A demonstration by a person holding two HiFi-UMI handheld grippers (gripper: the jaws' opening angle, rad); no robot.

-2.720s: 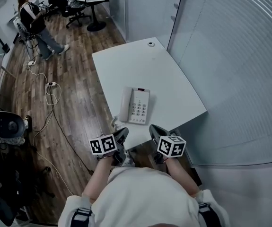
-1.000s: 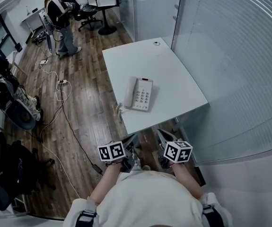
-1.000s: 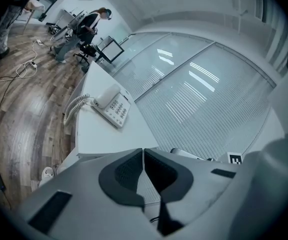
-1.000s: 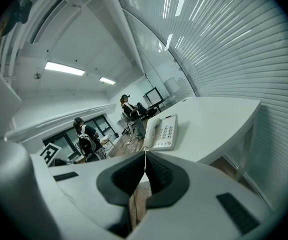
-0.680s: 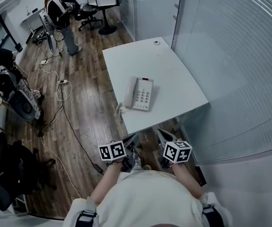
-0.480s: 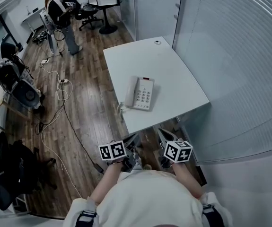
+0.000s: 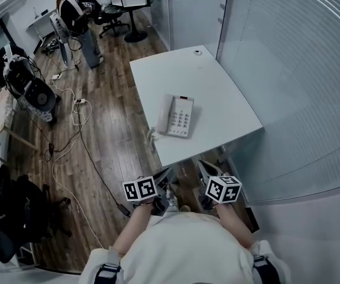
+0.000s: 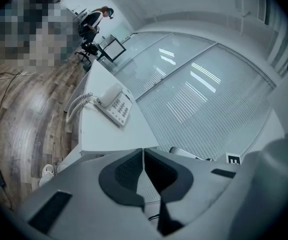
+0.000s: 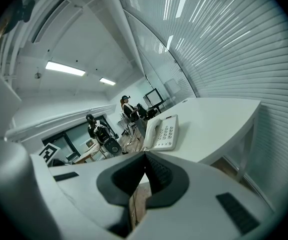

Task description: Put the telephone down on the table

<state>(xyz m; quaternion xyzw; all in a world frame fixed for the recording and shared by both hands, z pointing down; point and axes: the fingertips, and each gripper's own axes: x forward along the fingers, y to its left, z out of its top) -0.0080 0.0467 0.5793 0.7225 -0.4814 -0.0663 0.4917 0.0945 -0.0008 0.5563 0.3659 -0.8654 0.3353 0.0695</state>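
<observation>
Seeing the telephone [image 7: 175, 116] on the surface [image 7: 217, 87], 12 o'clock from my left claw [image 7: 162, 179], 11 from my right claw [image 7: 204, 171].
Both closed, empty, angled slightly downward.

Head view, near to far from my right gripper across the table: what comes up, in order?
The right gripper → table near edge → telephone → small round fitting at the far corner.

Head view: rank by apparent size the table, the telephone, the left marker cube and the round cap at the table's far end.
1. table
2. telephone
3. left marker cube, a bit smaller, though nearer the camera, so its true size is unsure
4. round cap, by far the smallest
</observation>
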